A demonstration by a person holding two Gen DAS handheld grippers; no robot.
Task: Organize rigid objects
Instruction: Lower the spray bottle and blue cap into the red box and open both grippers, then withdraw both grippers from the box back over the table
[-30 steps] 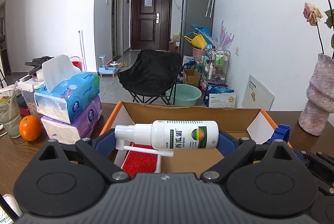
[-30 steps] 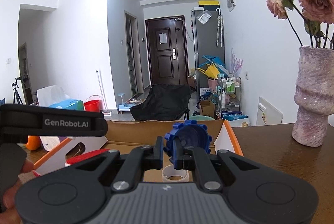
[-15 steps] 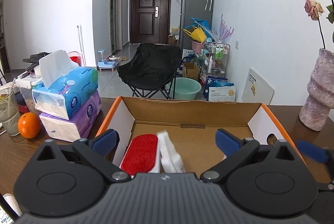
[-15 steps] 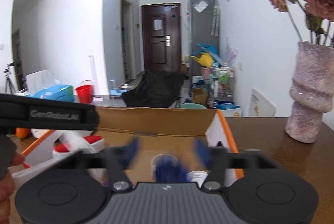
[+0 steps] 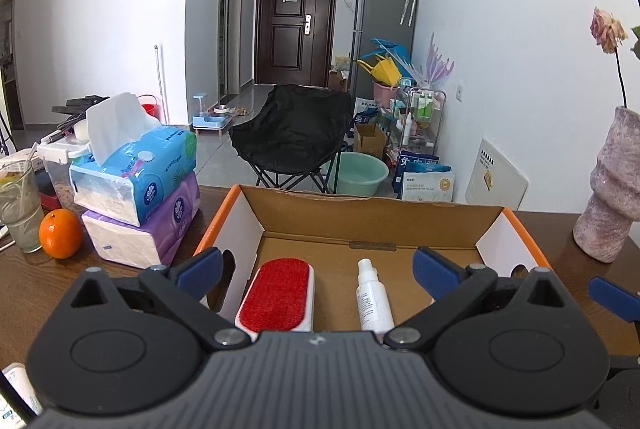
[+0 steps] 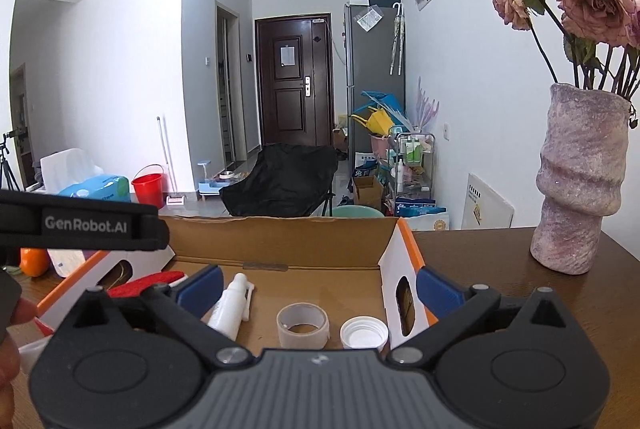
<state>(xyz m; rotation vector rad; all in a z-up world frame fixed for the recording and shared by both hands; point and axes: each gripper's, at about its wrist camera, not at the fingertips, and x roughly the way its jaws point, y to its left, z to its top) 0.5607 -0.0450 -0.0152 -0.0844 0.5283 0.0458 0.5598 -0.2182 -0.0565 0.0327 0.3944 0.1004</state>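
Release step, judged done for this pair of items. Left gripper [image 5: 316,269] stands spread as wide as it goes, nothing between the blue pads. Right gripper [image 6: 318,287] has just been opening and now stands equally wide, also empty; no blue item is visible under it in the right wrist view.

Task's things sit in the open corrugated cardboard box with orange-edged white flaps [image 5: 376,213] on the dark brown wooden table [image 5: 24,285]. On the box floor: a flat oval red-bristled lint brush in a white plastic frame [image 5: 276,295] at left, lying flat; just beside it a slim white plastic spray bottle with printed label [image 5: 373,301], lying on its side, nozzle toward the far wall. In the right wrist view, a clear, glossy tape roll [image 6: 303,325] stands on its flat side, and a ribbed white plastic screw cap [image 6: 364,335] lies open side up near the right flap. All hard, smooth, rigid; brush face is fuzzy.

Next move, as I judge it: back both tools away from the box and go for another loose rigid item. Which one, cannot tell; stacked soft tissue packs in plastic wrap [image 5: 140,197], a round orange fruit [image 5: 61,233] and a rough mauve ceramic vase [image 6: 580,181] are around the box but likely not targets. Keep the wide fingers clear of the box flaps on exit.
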